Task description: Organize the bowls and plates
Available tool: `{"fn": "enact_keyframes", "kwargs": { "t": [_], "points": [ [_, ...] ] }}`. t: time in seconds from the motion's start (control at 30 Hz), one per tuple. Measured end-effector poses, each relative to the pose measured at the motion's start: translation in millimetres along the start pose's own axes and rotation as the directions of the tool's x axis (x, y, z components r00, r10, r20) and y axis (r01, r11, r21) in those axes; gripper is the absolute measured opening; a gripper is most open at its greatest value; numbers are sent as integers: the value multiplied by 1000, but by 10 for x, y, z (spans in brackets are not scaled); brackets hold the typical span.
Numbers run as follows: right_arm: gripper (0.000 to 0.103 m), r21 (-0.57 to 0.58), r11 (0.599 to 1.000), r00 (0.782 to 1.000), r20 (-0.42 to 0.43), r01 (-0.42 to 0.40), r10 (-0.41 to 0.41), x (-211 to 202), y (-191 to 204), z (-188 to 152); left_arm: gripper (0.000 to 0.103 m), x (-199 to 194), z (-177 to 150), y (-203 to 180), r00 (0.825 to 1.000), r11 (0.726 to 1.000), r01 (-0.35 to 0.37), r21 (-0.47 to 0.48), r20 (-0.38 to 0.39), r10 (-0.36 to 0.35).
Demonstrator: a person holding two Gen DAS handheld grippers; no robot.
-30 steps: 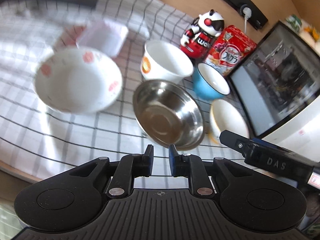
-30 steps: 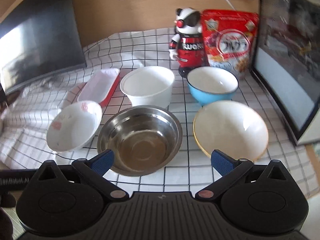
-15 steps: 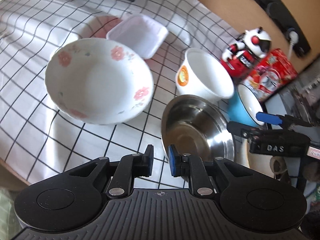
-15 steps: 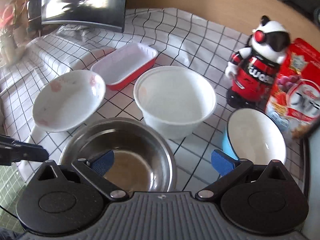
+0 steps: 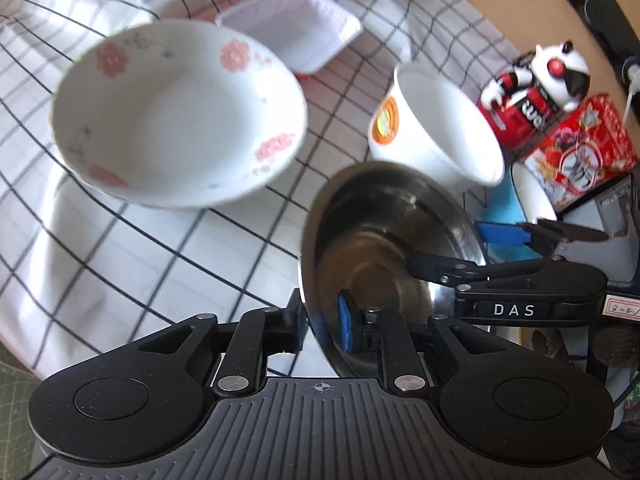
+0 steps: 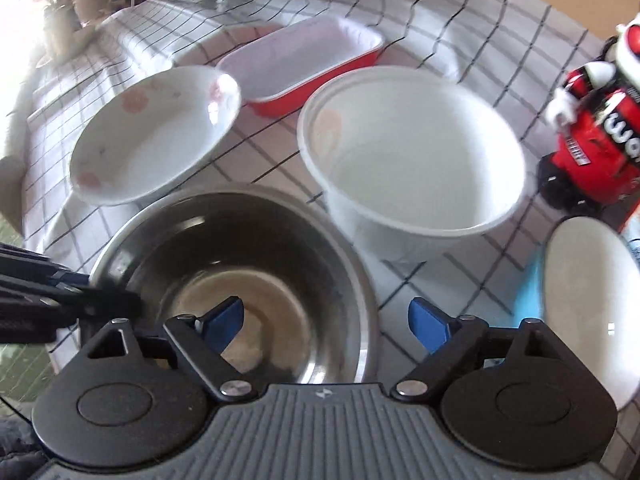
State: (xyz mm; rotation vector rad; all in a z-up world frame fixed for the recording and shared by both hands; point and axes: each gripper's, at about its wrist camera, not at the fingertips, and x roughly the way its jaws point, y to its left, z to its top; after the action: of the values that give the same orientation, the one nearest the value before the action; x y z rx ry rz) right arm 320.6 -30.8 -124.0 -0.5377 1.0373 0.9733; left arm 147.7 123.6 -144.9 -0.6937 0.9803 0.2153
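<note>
On the checked cloth covering the worktop [image 6: 472,20], the flowered bowl [image 6: 156,136] sits furthest left, with a red tray [image 6: 304,60] just behind it. The steel bowl [image 6: 240,264] stands in front, between the flowered bowl and the tall white bowl [image 6: 412,168]. The left claw [image 5: 322,322] straddles the steel bowl's near rim, one pad outside and one inside; its jaws have just been opening a little and stand narrowly apart, and whether the pads press the rim I cannot tell. The right claw [image 6: 326,320] straddles the opposite rim, spread wide though just now closing, pads clear of the metal. Further right are a blue bowl [image 6: 592,300] and a toy robot [image 6: 592,132].
</note>
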Motion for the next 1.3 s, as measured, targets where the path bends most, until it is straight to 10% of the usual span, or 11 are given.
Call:
{"fn": "enact_keyframes", "kwargs": {
  "t": [0.33, 0.7, 1.3],
  "points": [
    [92, 138, 985, 994, 60, -100, 93, -332, 290, 229, 24, -401, 356, 263, 997, 995, 75, 70, -21, -74],
    [96, 244, 951, 973, 170, -192, 154, 220, 980, 1106, 33, -565, 1321, 980, 994, 973, -98, 207, 61, 88],
    [97, 263, 965, 985, 158, 23, -67, 349, 1209, 1132, 24, -444, 1518, 1234, 978, 900, -182, 397, 166, 124]
  ]
}}
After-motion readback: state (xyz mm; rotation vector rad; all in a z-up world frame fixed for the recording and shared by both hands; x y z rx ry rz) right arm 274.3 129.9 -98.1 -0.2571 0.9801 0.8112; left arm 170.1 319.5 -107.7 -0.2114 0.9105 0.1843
